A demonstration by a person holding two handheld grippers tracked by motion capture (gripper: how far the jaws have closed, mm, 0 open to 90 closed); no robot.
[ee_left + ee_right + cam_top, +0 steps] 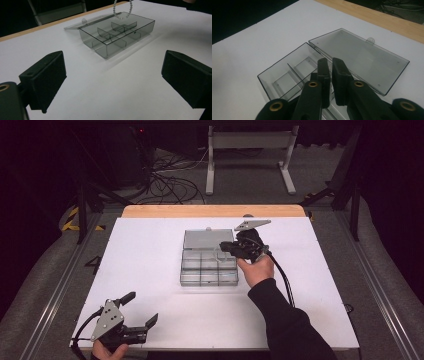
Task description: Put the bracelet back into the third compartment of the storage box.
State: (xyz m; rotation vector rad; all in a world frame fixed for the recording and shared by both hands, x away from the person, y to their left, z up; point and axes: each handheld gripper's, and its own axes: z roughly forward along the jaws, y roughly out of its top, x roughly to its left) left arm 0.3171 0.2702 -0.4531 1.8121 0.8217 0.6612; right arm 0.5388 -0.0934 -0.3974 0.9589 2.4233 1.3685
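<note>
- Dark room behind, tangled cables on the floor beyond a white counter edged with a wooden strip on its far side.
- At the near left corner of the counter: left tool, gripped by a hand from below, jaws spread wide apart and holding nothing, hovering low over bare white surface.
- Ahead of the left tool, well apart from it: clear compartment box, sitting flat, dividers splitting it into several cells, lid folded back flat on the far side.
- Above the box's far edge in the left gripper view: beaded bracelet, hanging as a loop over the rear cells, its top running out of the picture.
- Right of centre: right tool, held by a hand in a dark sleeve, poised over the box's right rear part, near the hinge line between tray and lid.
- From the right gripper view: right tool jaws nearly together, a narrow slit left between them; bracelet unseen there, so cannot tell from that view what sits in the slit.
- Below the right tool: open cells of the box; just beyond its tips, the flat lid with a small tab at its far edge.
</note>
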